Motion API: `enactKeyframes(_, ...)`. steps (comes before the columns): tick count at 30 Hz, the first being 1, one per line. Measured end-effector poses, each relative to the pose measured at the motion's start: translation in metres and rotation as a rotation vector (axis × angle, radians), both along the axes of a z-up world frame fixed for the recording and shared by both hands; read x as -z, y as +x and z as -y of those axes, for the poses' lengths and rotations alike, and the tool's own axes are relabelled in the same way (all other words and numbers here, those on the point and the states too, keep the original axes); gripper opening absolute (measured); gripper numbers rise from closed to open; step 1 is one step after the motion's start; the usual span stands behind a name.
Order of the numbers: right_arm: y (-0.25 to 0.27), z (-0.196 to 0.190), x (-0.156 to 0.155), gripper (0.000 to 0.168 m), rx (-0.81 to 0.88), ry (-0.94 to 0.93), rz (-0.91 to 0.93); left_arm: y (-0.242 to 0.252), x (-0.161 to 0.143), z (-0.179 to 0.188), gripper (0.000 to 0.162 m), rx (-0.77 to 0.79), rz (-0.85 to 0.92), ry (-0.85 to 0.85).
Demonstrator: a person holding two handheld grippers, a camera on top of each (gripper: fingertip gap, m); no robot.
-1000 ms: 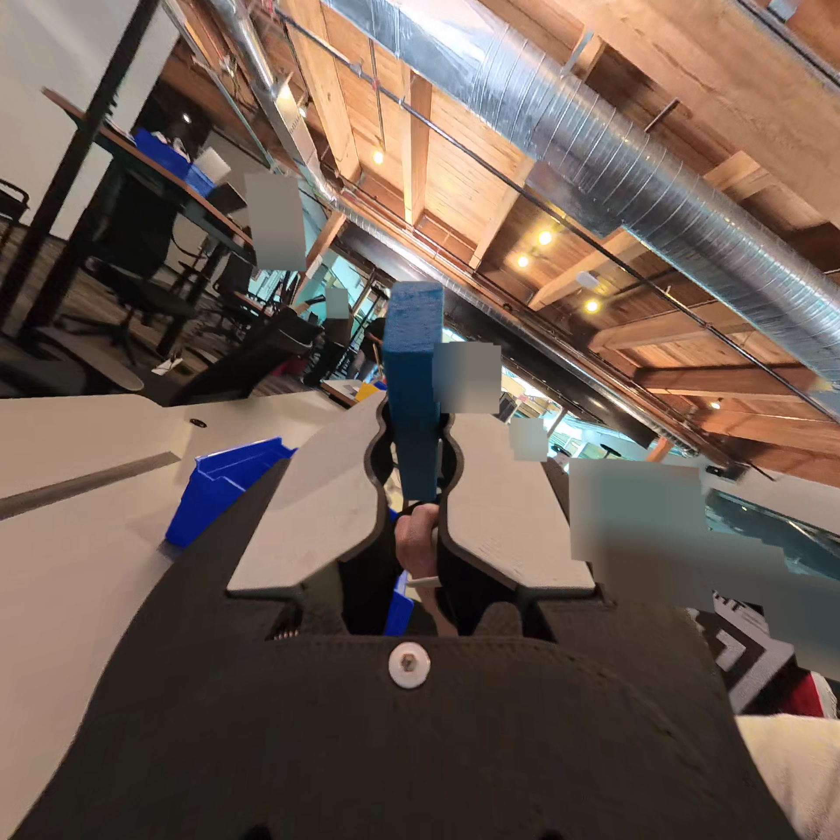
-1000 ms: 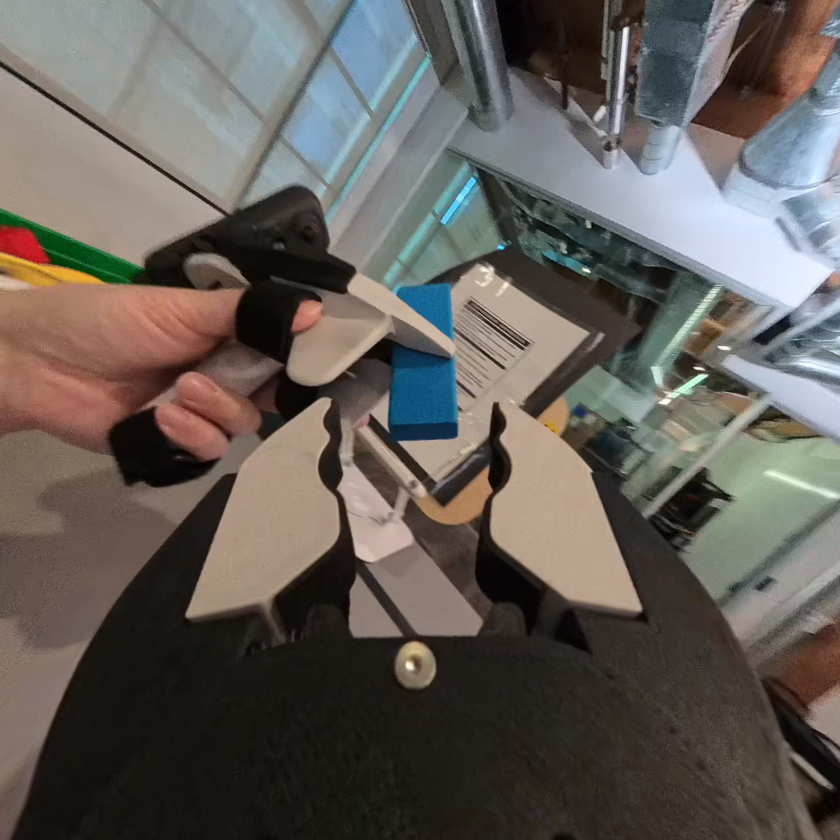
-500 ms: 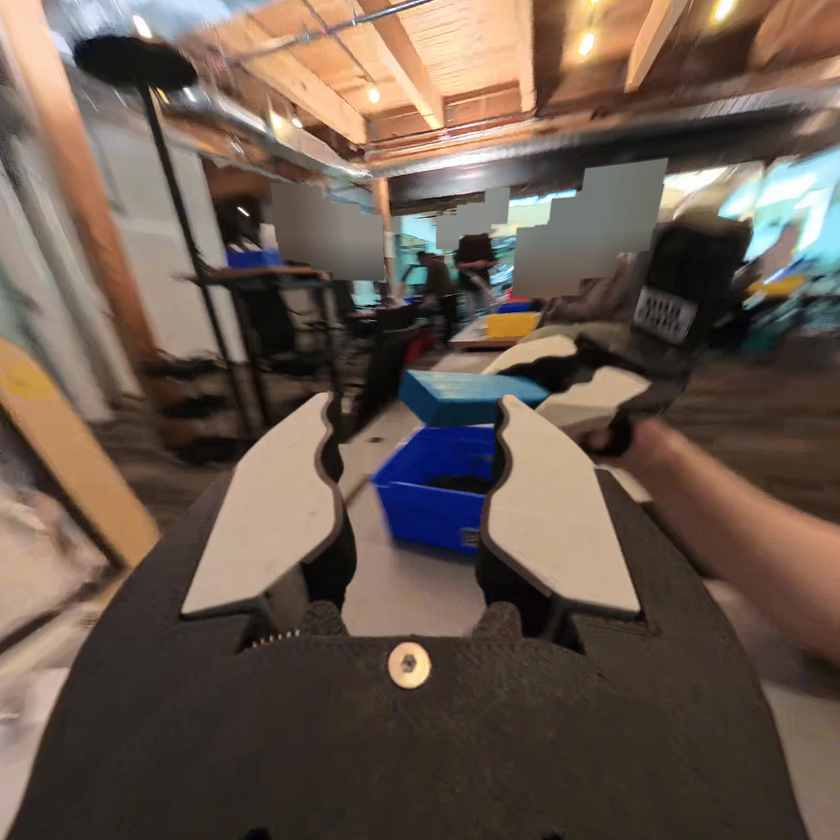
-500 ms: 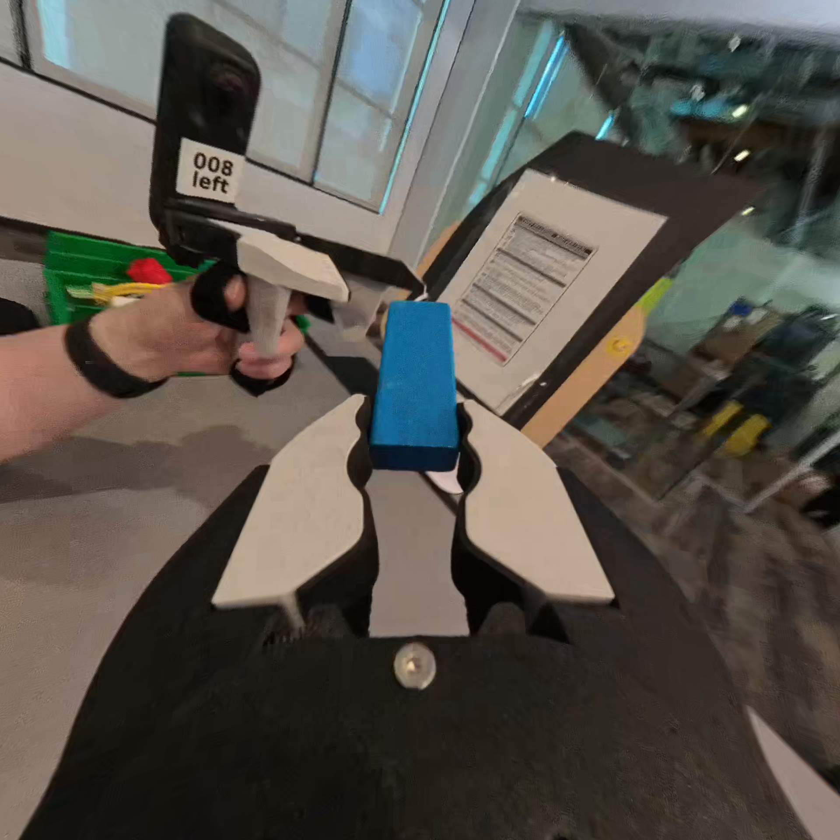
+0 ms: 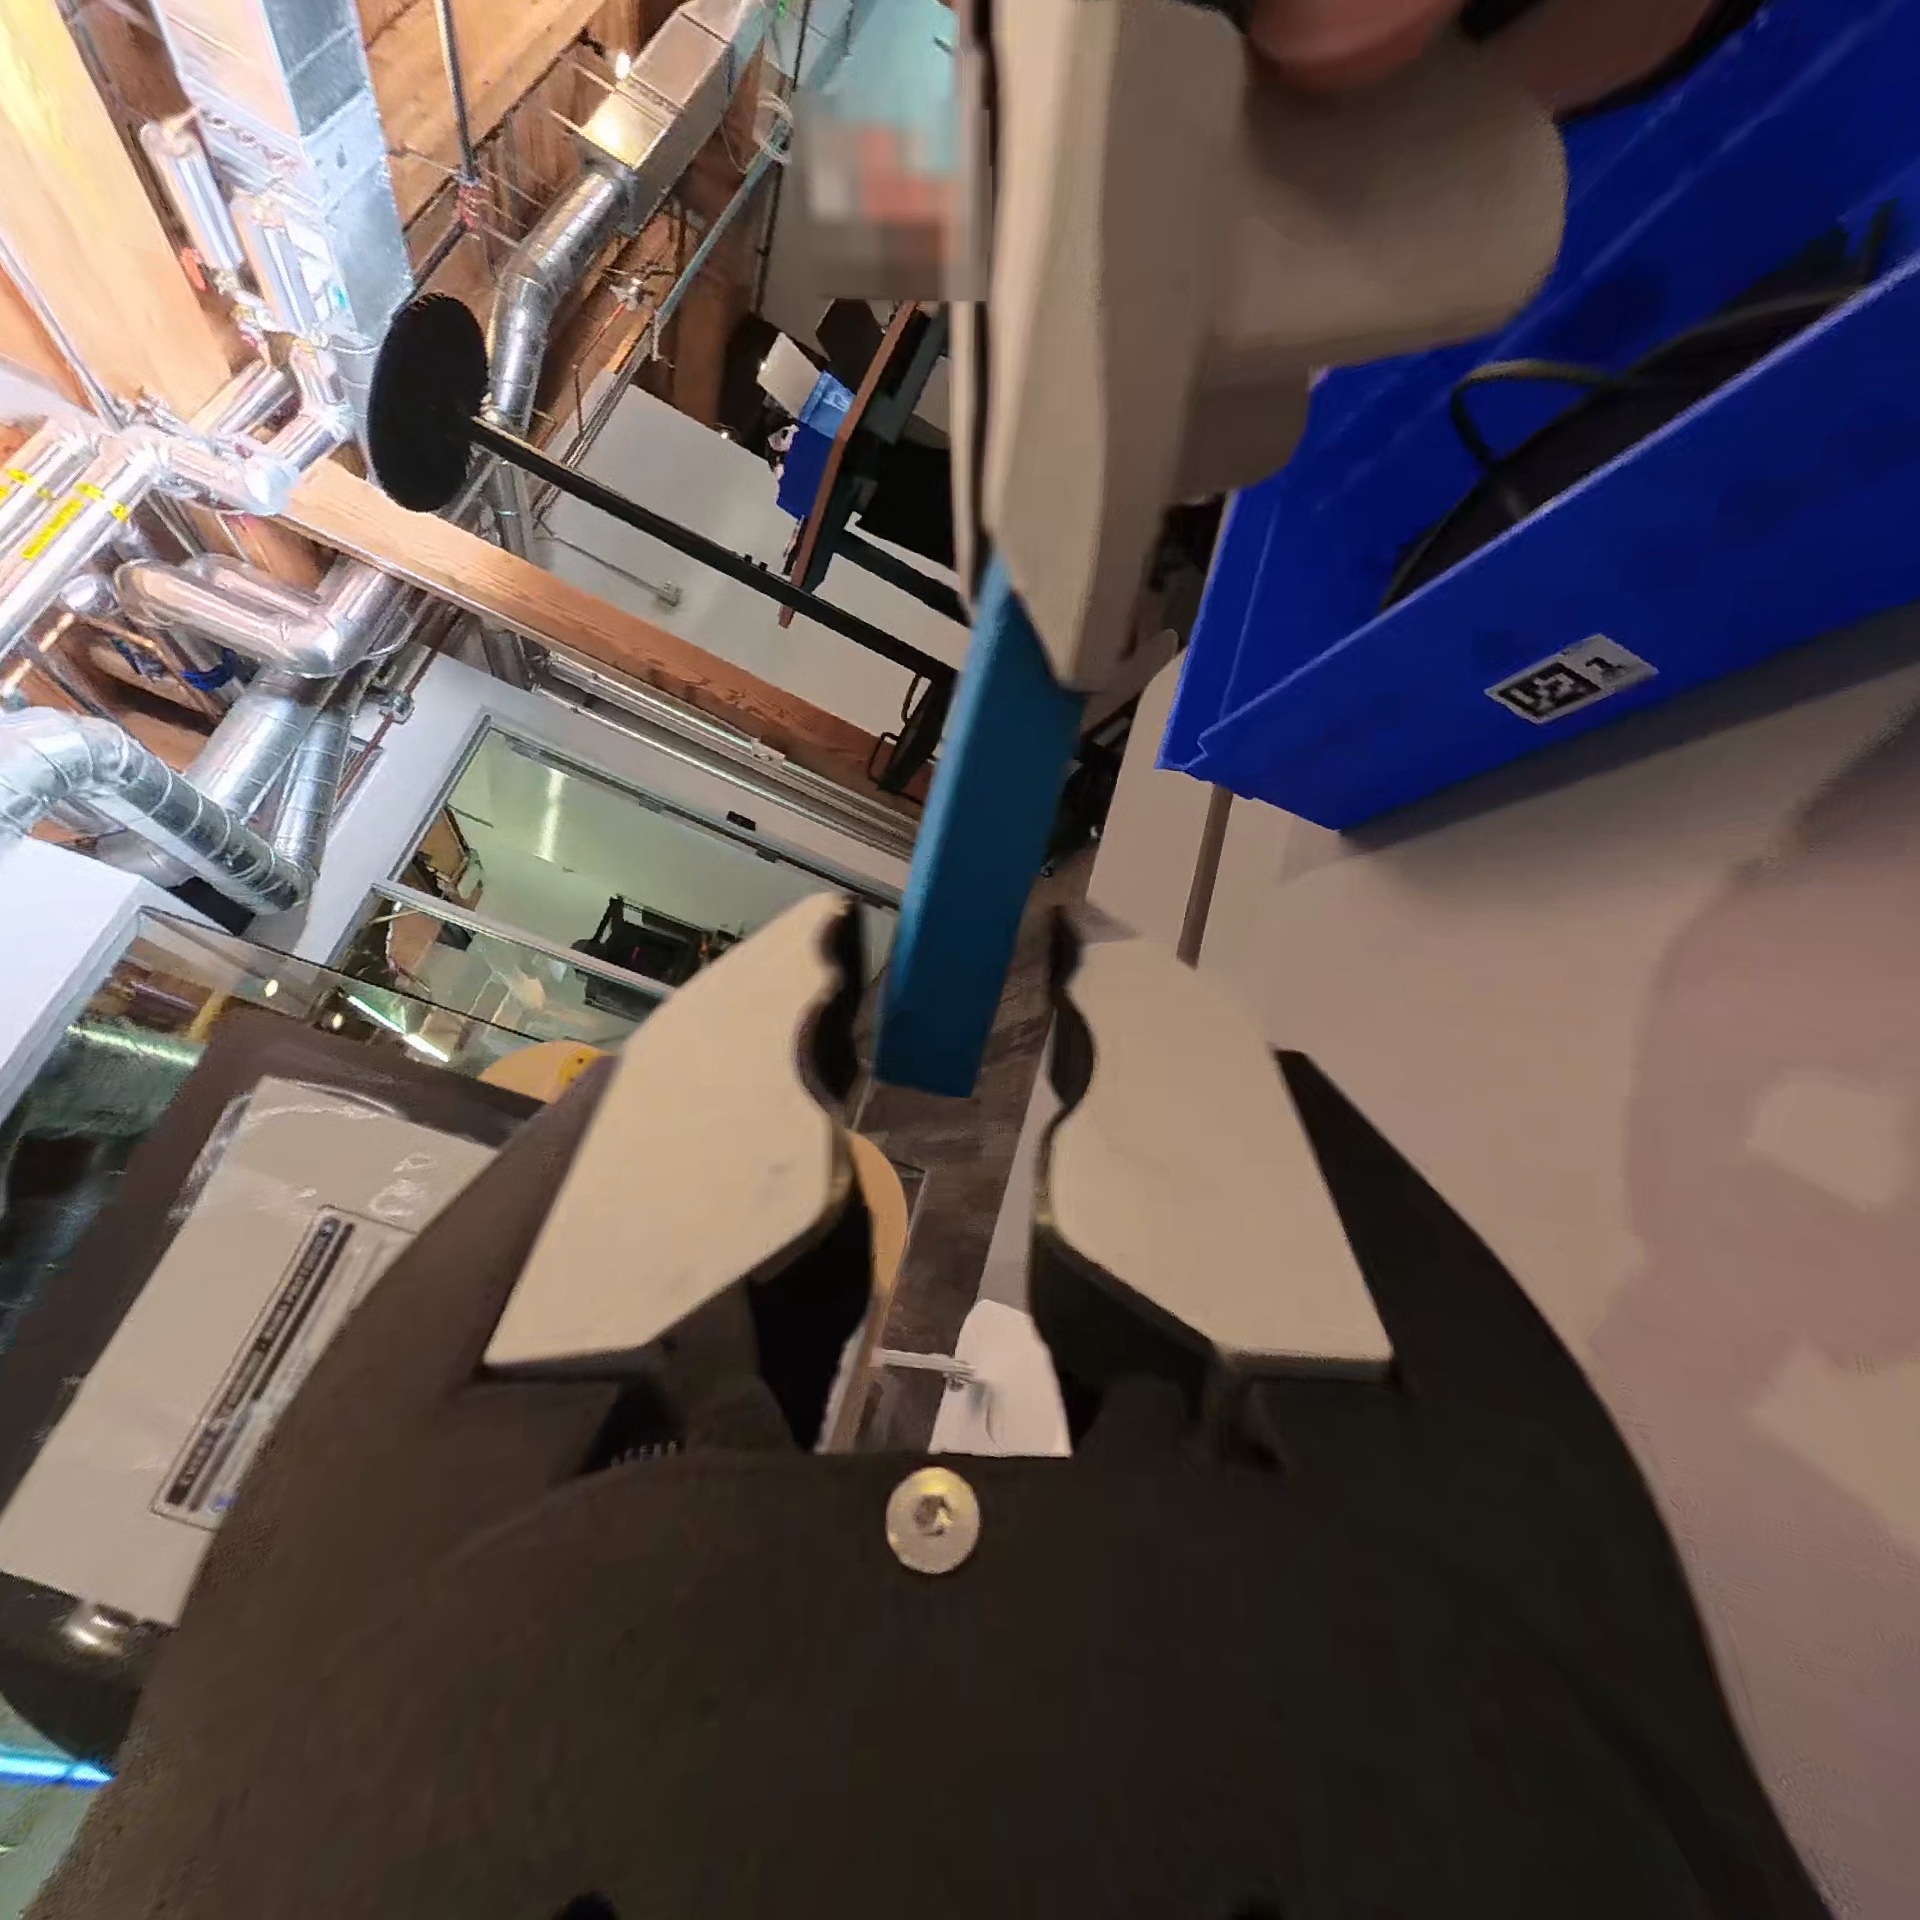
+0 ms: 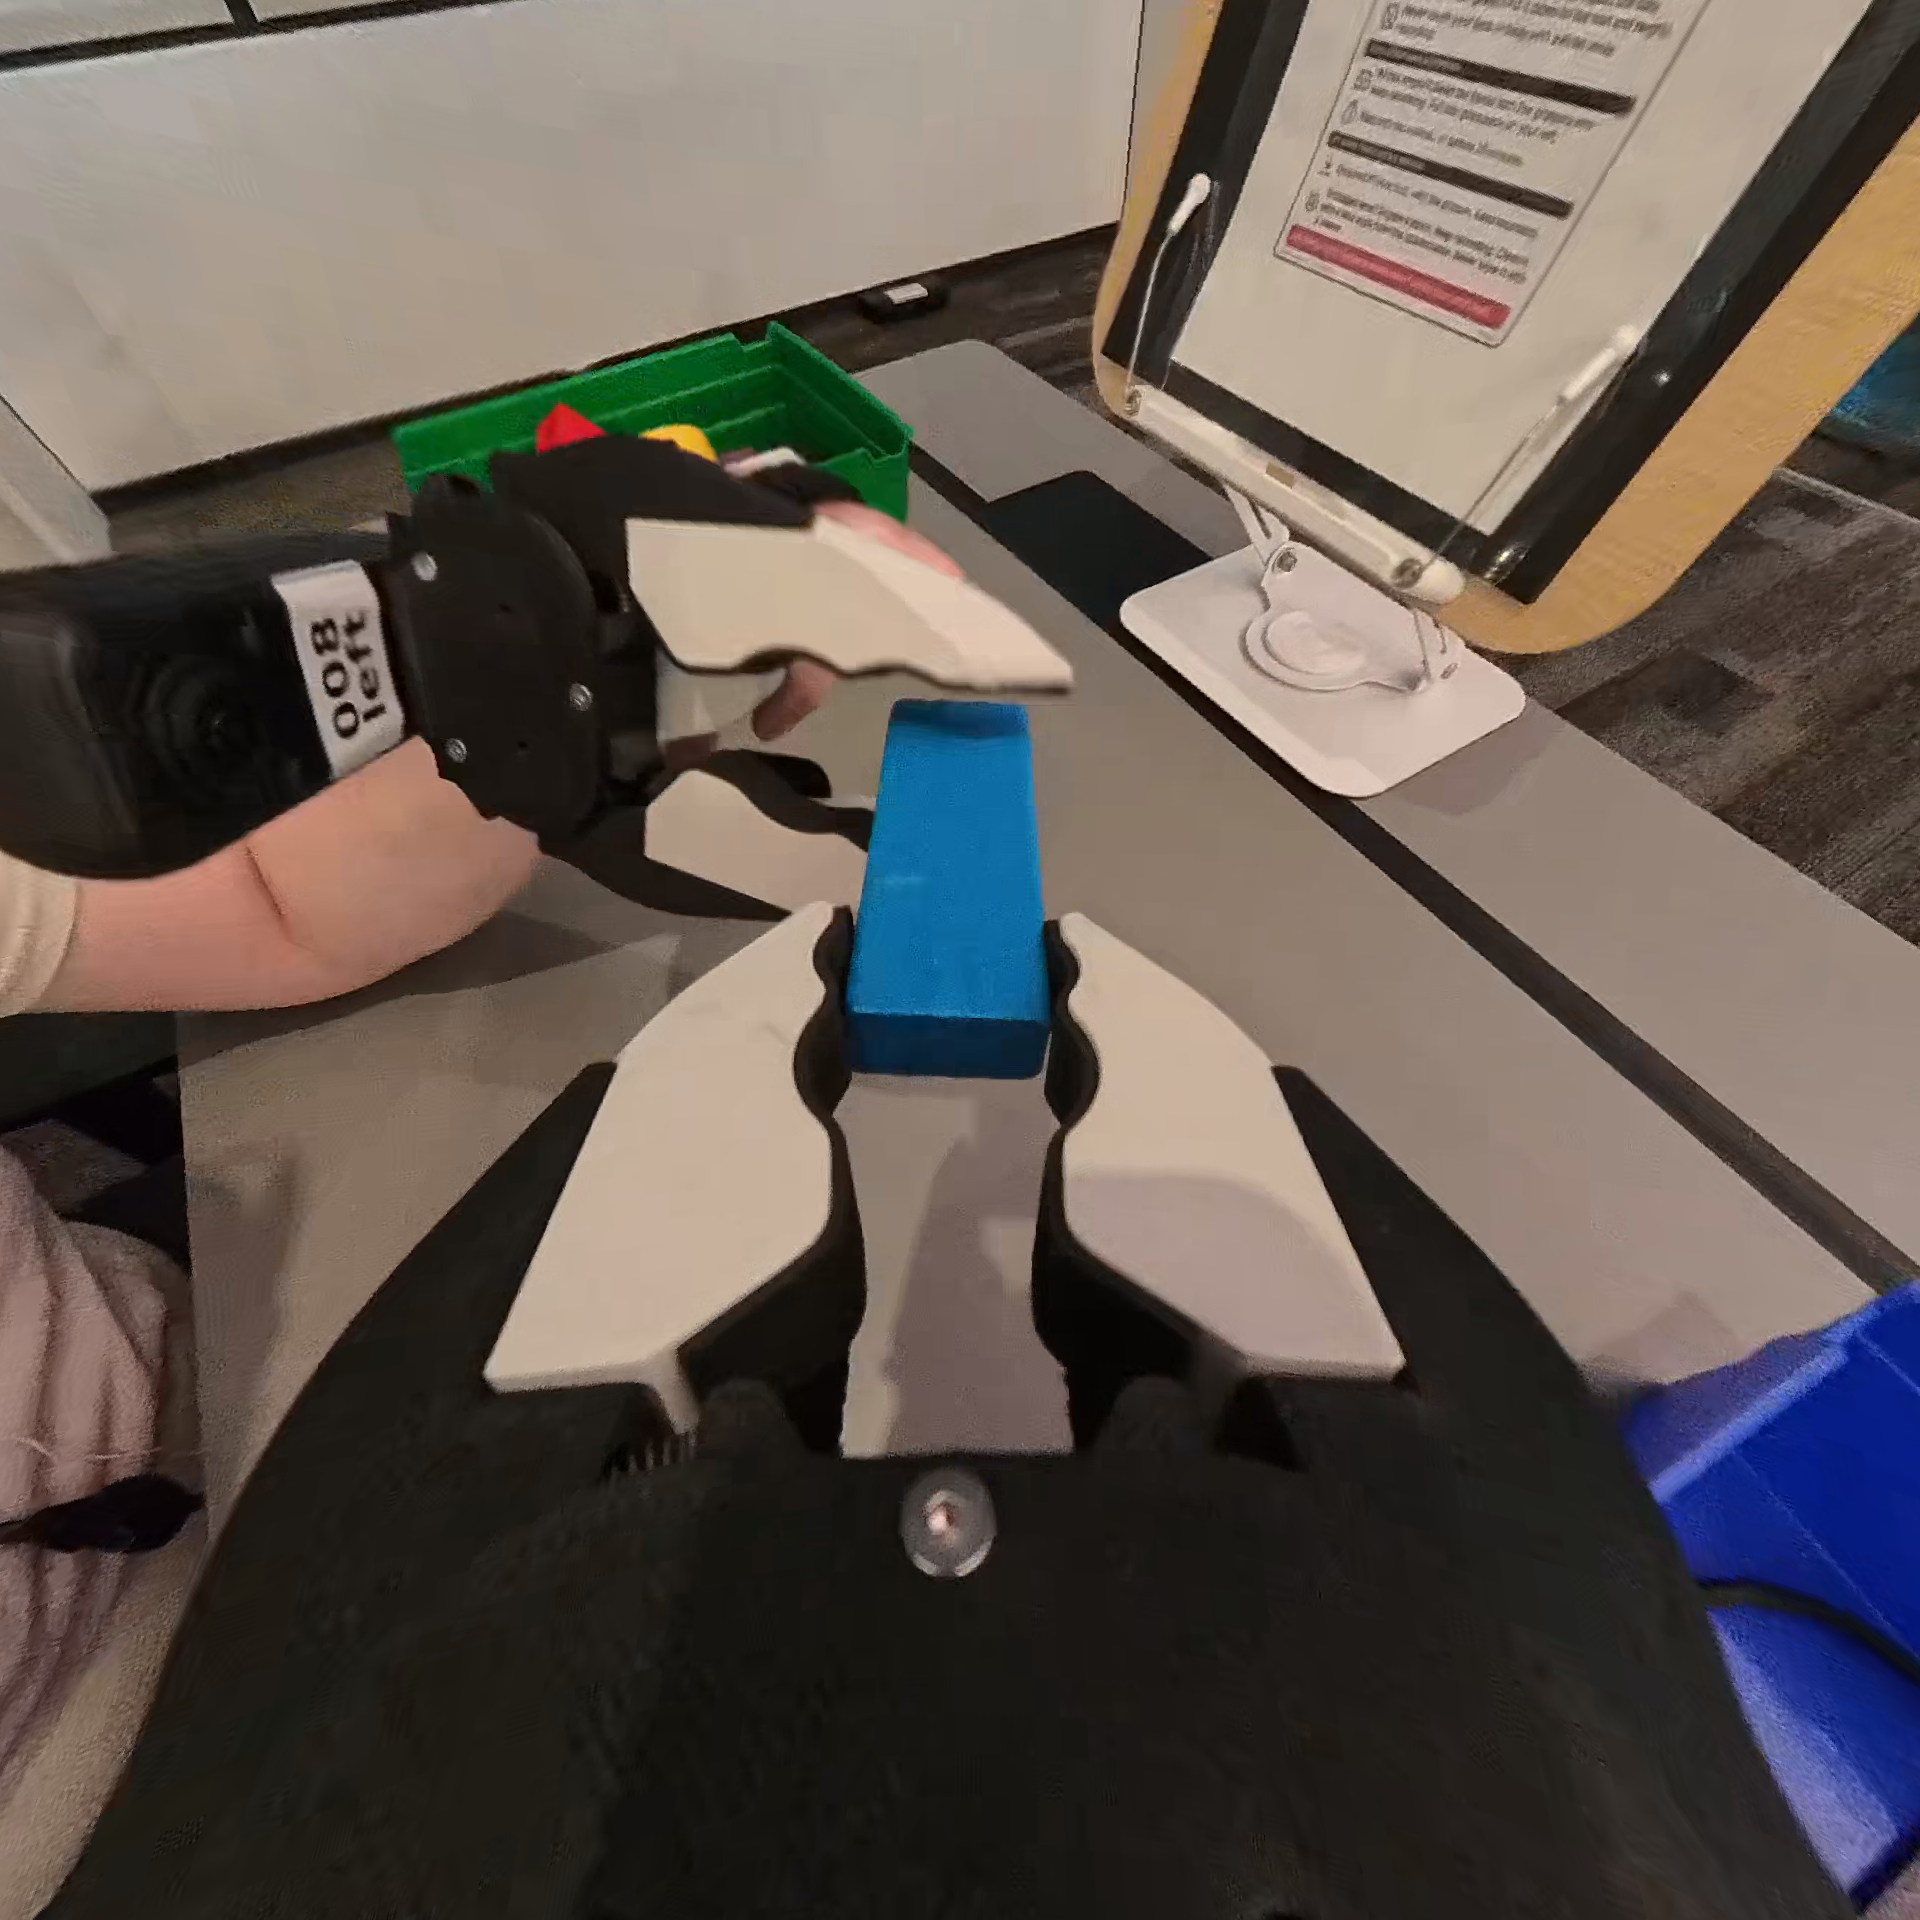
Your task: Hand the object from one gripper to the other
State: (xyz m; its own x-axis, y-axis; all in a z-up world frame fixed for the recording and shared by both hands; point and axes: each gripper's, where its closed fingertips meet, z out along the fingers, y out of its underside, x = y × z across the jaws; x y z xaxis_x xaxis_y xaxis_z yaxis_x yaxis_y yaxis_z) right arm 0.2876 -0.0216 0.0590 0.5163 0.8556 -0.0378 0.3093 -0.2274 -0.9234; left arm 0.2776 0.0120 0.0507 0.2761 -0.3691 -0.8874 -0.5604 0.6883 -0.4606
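right claw (image 6: 948, 1023) clamped on blue block (image 6: 951, 894), left claw (image 5: 951, 1023) apart – green bin (image 6: 665, 416) only in right view

Two grippers: right gripper (image 6: 948, 1023), left gripper (image 6: 883, 748). One blue block (image 6: 951, 894), between the right gripper's jaws. One grey table (image 6: 1351, 1039). Two bins: one green bin (image 6: 665, 405) holding small coloured pieces, number unclear; one blue bin (image 5: 1621, 561). One framed printed sheet (image 6: 1475, 177) on one white stand (image 6: 1340, 665).

Matt blue block (image 6: 951, 894); smooth grey table (image 6: 1299, 997); glossy plastic bin (image 5: 1621, 520)
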Motion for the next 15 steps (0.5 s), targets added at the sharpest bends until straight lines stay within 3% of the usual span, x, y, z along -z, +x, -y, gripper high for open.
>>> enactKeyframes(1, -0.003, 0.001, -0.005, 0.035, -0.006, 0.015, -0.024, 0.000, 0.002, 0.001, 0.018, 0.007, -0.014, 0.036)
enactKeyframes(4, -0.005, 0.001, -0.020, 0.039, -0.016, 0.141, -0.064, -0.001, -0.002, 0.000, 0.017, 0.012, 0.021, -0.027)
enactKeyframes(6, 0.000, 0.004, -0.034, 0.062, -0.042, 0.327, -0.083, -0.005, -0.018, 0.001, 0.017, 0.039, 0.134, -0.083)
enactKeyframes(7, 0.003, 0.008, -0.041, 0.063, -0.067, 0.417, -0.107, -0.006, -0.026, 0.004, 0.017, 0.074, 0.202, -0.138)
enactKeyframes(10, 0.009, 0.021, -0.064, 0.061, -0.150, 0.522, -0.313, 0.002, -0.041, 0.026, 0.017, 0.270, 0.365, -0.469)
enactKeyframes(13, 0.009, 0.028, -0.086, 0.055, -0.246, 0.418, -0.607, 0.015, -0.046, 0.055, 0.017, 0.498, 0.439, -0.800)
enactKeyframes(15, 0.000, 0.026, -0.082, 0.055, -0.283, 0.361, -0.641, 0.020, -0.047, 0.064, 0.017, 0.578, 0.468, -0.962)
